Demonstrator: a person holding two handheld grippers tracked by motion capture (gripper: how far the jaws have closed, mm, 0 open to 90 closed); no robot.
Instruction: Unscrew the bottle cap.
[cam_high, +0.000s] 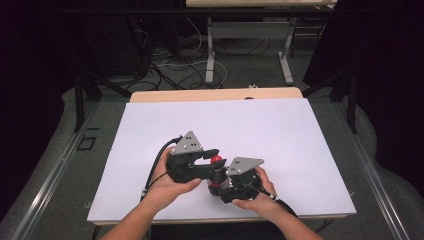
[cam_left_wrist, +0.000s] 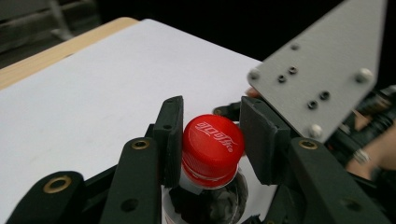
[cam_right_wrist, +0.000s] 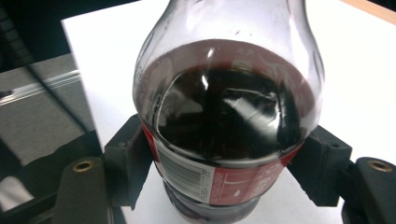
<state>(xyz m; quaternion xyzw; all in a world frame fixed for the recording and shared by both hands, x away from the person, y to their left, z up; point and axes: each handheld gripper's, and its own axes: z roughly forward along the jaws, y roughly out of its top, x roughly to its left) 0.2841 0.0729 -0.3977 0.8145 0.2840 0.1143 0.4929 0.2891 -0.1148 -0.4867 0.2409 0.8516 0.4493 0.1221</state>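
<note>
Left gripper view: left gripper (cam_left_wrist: 211, 140) is clamping the red cap (cam_left_wrist: 212, 148); right gripper (cam_right_wrist: 227, 163) is gripping the cola bottle (cam_right_wrist: 229, 107). Off-centre pads risk slipping when twisting, and fizzy cola may spray.

Bright white tabletop (cam_high: 280, 130) — dark surroundings — soft close-up blur, faint bottle (cam_right_wrist: 229, 116) glare

White table top (cam_high: 280, 130) with a wooden edge showing along its far side. Near the front edge, two hand-held grippers meet at a small bottle (cam_high: 216, 176) with a red cap (cam_high: 216, 160). Left gripper (cam_high: 214, 156), grey plate on top, reaches in from the left with its jaws at the cap. Right gripper (cam_high: 223, 186), also plated, sits at the bottle's body. Forearms enter from below. Behind the table: cables on the floor and metal table legs.
</note>
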